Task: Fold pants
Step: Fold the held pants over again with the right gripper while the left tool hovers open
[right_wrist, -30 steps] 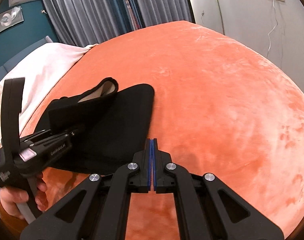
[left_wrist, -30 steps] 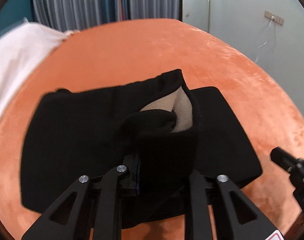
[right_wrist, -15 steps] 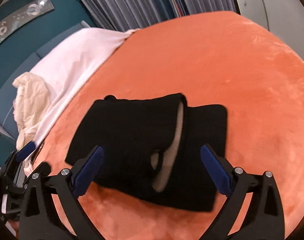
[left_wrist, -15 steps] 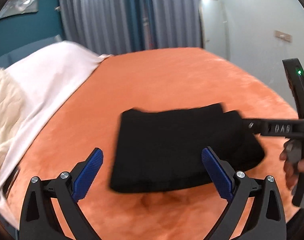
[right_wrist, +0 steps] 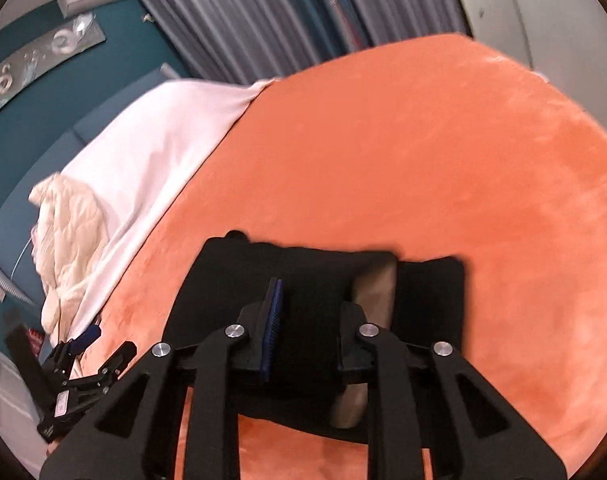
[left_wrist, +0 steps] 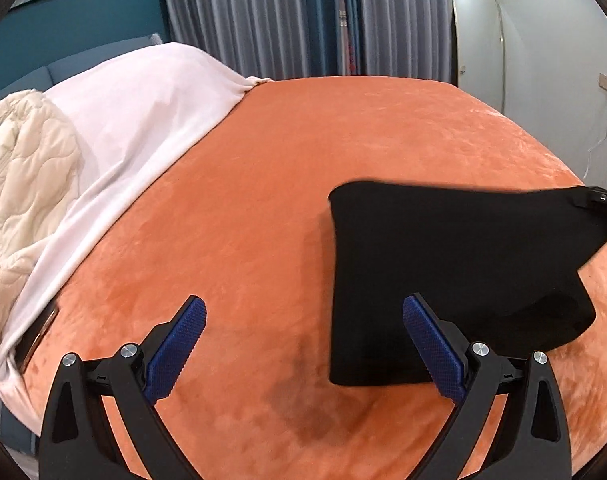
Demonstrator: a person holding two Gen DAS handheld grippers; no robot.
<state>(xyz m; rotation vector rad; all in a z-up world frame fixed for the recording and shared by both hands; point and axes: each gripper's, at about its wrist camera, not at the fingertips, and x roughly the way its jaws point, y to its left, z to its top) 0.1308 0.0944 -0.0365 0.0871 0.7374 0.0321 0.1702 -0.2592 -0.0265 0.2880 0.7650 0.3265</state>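
Observation:
The black pants [left_wrist: 443,264] lie folded on the orange bedspread [left_wrist: 343,140]. In the right wrist view a strip of their beige lining [right_wrist: 377,288] shows at the waist opening. My right gripper [right_wrist: 313,300] is over the pants [right_wrist: 303,272], its jaws closing with a bunch of black fabric filling the gap between the pads. The left wrist view shows that same gripper [left_wrist: 599,200] at the far right edge, with the pants' far corner pulled up to it. To the left of the pants my left gripper [left_wrist: 303,344] stands wide open, nothing between its blue pads [left_wrist: 179,344]. It also shows in the right wrist view, at the lower left [right_wrist: 109,342].
A white blanket [left_wrist: 143,120] covers the left part of the bed, with a cream quilted cover [left_wrist: 27,168] bunched beside it. Grey curtains [left_wrist: 283,20] hang behind and a tall mirror [left_wrist: 479,40] leans at the back right. A dark object [left_wrist: 35,340] lies by the blanket's edge.
My left gripper let go of the pants, opened wide and drew back to the left. My right gripper opened, moved over the pants and closed onto the fold.

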